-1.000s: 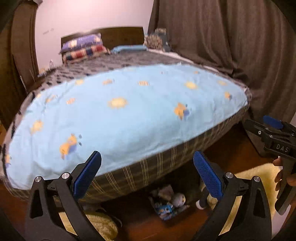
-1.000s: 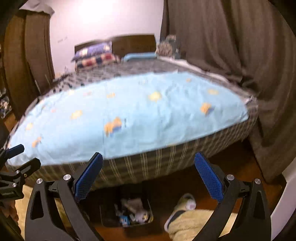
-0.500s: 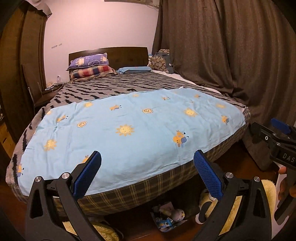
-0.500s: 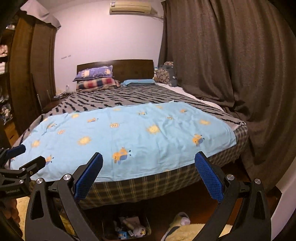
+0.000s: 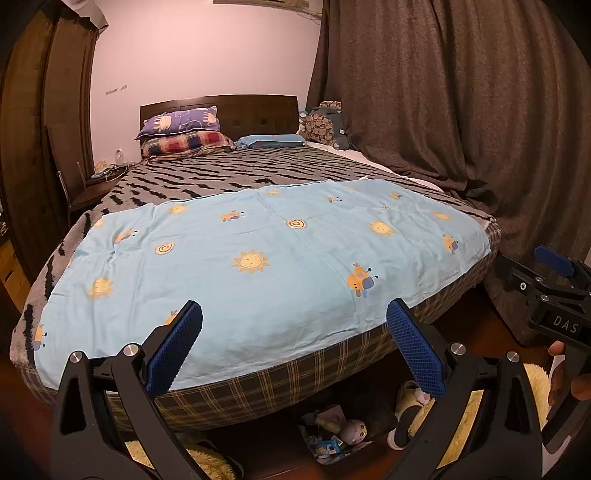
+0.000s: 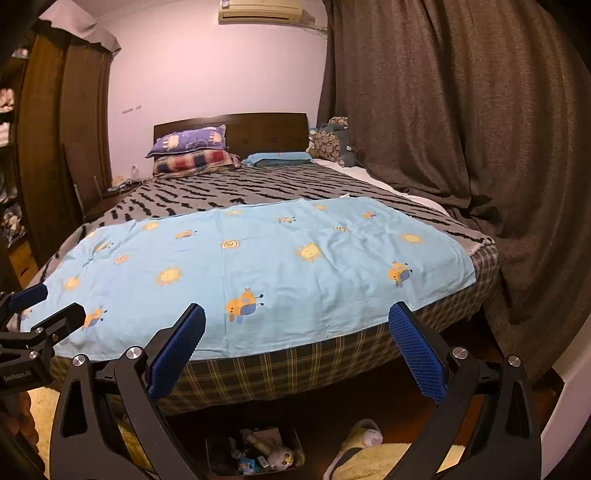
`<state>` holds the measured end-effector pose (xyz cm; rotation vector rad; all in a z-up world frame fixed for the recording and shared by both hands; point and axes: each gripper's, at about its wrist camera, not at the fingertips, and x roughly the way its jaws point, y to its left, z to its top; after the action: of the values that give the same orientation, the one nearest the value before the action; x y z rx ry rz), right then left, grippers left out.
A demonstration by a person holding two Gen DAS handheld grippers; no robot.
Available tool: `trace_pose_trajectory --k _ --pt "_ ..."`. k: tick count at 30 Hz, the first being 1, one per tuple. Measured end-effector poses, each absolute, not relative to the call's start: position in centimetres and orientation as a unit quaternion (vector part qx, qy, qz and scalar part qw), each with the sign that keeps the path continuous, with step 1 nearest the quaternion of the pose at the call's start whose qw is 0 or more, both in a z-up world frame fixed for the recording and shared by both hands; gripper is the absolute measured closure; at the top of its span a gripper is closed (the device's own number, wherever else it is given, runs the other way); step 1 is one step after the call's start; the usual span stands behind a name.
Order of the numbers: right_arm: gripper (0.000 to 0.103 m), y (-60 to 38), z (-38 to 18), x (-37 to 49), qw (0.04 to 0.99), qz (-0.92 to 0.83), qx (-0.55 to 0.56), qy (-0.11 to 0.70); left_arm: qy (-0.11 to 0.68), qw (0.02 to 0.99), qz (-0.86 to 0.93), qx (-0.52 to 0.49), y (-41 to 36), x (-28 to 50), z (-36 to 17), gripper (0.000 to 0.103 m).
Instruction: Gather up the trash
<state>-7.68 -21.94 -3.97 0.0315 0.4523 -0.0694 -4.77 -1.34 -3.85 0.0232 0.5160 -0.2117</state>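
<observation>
Both views have lifted since a second ago: blur gone, bed lower in frame, wall and air conditioner [image 6: 260, 11] now showing.

My left gripper [image 5: 291, 343] and right gripper [image 6: 295, 347] hang side by side at the near foot of the bed [image 5: 258, 384], both spread wide, nothing between the pads. Probably held high and level to survey the room, judging by the framing.

No loose trash visible on the blue sheet [image 5: 258, 258]; it lies flat across the near half of the mattress. Only trash-like candidates I can see: a small box of clutter [image 6: 255, 458] on the floor under the near bed edge, with small packets and a round toy. Can't tell whether that's trash, a bin, or just stored stuff.

Slippers [image 6: 364, 441] and a yellow rug [image 6: 388, 465] sit right of the box. Curtain [image 6: 480, 147] closes off the right side, wardrobe [image 6: 55, 147] the left. Open room is straight ahead above the sheet; going low means squeezing under the mattress edge.
</observation>
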Motion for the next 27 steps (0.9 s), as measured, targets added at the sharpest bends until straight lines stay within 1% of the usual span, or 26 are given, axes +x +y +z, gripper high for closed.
trace_pose_trajectory --k 27 --pt "0.003 -21.82 -4.04 -7.47 0.973 -0.034 0.017 0.226 0.25 0.963 -0.102 0.011 -1.57 -4.9 -3.49 0.008"
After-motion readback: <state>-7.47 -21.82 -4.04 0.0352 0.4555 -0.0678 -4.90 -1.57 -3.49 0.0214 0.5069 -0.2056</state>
